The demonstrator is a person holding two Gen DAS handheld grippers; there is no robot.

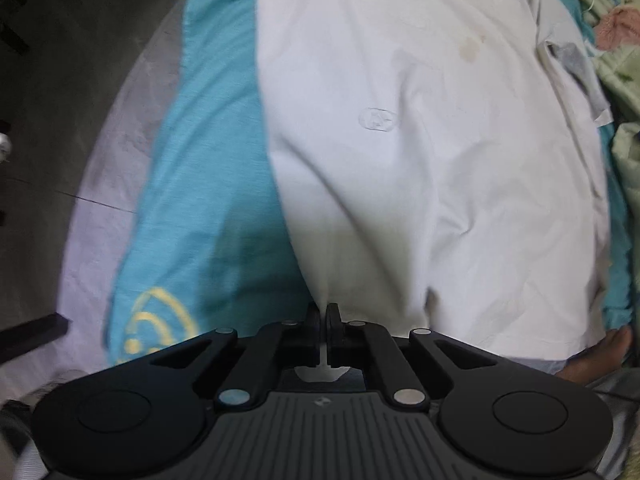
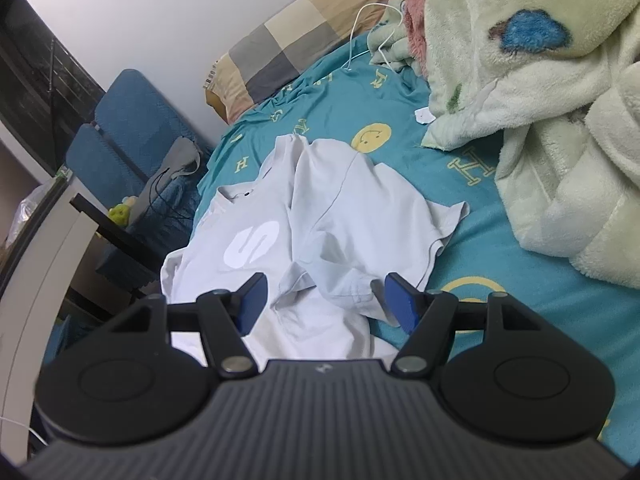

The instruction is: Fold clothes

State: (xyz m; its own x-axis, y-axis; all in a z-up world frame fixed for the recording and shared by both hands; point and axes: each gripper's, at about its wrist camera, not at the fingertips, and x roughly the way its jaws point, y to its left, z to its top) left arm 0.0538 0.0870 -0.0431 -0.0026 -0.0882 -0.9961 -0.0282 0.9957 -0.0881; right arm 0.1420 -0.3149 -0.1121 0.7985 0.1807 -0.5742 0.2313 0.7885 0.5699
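Note:
A white T-shirt (image 1: 420, 128) with a small oval logo lies spread over a teal bed sheet (image 1: 208, 168). My left gripper (image 1: 323, 314) points down at its near edge and is shut on a pinch of the white cloth, which rises in a ridge to the jaws. In the right wrist view the same white T-shirt (image 2: 320, 208), with a large white "S" print, lies crumpled on the teal sheet (image 2: 520, 280). My right gripper (image 2: 325, 300) hangs open just above a bunched fold of the shirt, its blue pads (image 2: 402, 306) apart and touching nothing.
A fluffy pale green blanket (image 2: 540, 100) is heaped at the right of the bed. A checked pillow (image 2: 288, 44) and a white wire hanger (image 2: 372, 36) lie at the far end. A blue chair (image 2: 132, 132) and dark table (image 2: 112, 228) stand left of the bed. Grey floor (image 1: 72, 80) runs beside it.

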